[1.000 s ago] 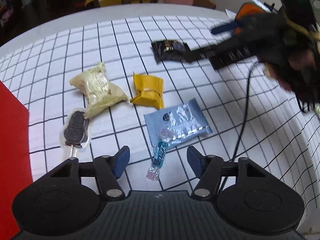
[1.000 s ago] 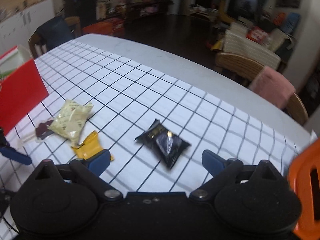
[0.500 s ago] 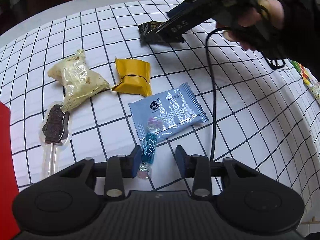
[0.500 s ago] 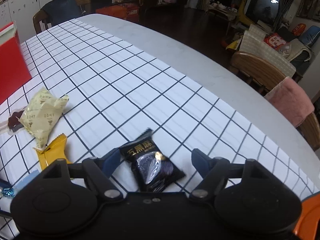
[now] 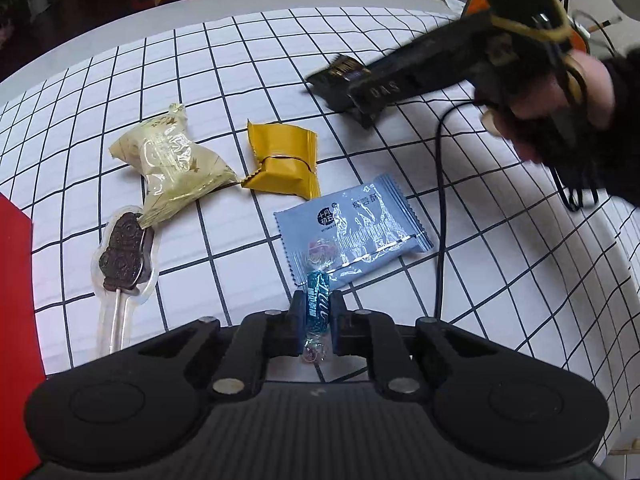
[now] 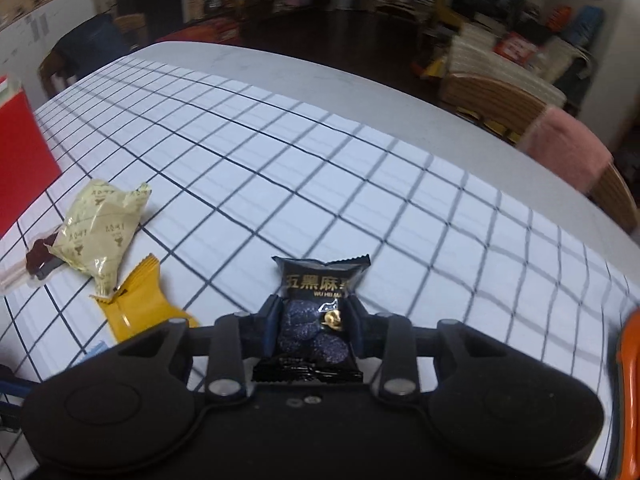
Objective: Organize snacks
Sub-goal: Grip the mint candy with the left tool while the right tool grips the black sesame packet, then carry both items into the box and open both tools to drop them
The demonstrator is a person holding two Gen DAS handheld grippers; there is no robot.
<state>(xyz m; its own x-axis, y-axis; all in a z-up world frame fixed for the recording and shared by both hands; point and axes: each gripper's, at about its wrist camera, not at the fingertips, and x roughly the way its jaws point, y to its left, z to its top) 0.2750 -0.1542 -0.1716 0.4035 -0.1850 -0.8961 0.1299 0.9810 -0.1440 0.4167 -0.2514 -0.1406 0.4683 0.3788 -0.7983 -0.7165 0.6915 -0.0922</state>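
Lying on the white grid-patterned tablecloth (image 5: pixel 360 40), a small teal twist-wrapped candy (image 5: pixel 317 312) is pinched between the pads of the left gripper (image 5: pixel 317 322), whose jaws have just closed onto it. The right gripper (image 6: pixel 313 326) has just been closing too and now clamps a black foil snack packet (image 6: pixel 316 316). Near the candy lie a grey-blue foil sachet (image 5: pixel 360 228), a yellow wrapped bar (image 5: pixel 282 160), a cream crinkled packet (image 5: pixel 172 160) and a chocolate lollipop in clear plastic (image 5: pixel 122 252).

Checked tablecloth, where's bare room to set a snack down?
Free: the far checked tablecloth beyond the black packet, up to the plain table edge. Crowded: the cream packet, yellow packet, grey-blue packet and lollipop.
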